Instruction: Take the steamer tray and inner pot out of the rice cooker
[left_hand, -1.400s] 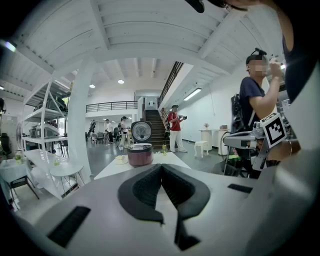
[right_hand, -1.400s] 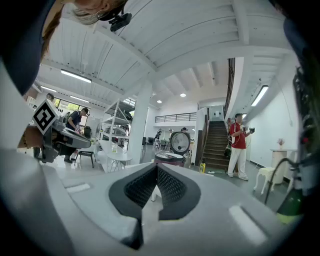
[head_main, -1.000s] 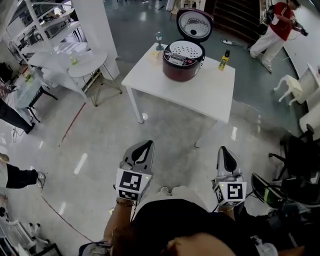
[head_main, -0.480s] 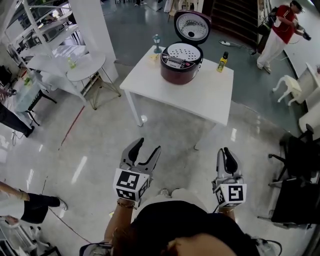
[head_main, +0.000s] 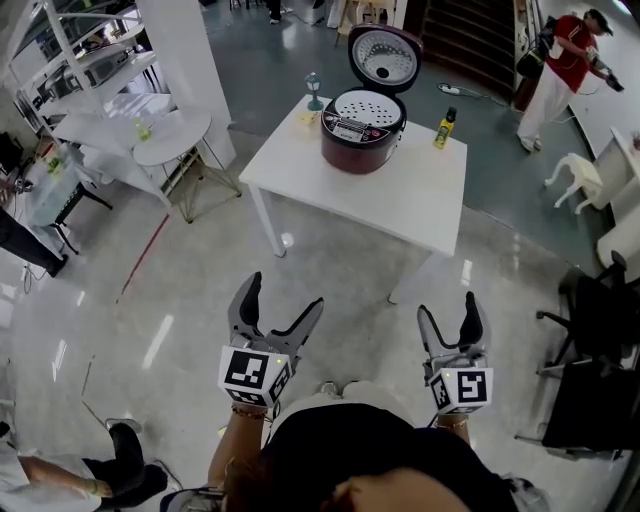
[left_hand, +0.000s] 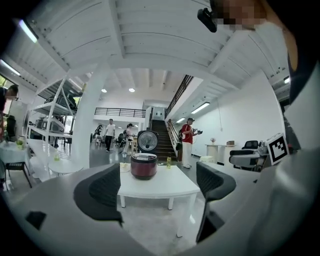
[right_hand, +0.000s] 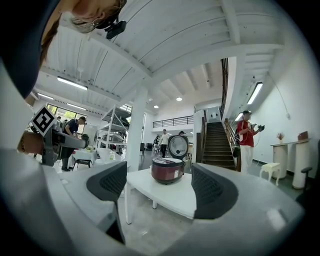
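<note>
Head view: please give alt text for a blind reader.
An open rice cooker with its steamer tray stands on a white table ahead. Below, the left gripper and right gripper, jaws just opened, hold nothing.

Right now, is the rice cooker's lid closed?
No, the rice cooker has its lid standing raised, exposing the perforated steamer tray inside.

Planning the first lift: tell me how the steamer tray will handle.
The steamer tray is white and perforated, probably light and fairly stiff. It sits in the mouth of the rice cooker, so lifting one edge may tilt it.
</note>
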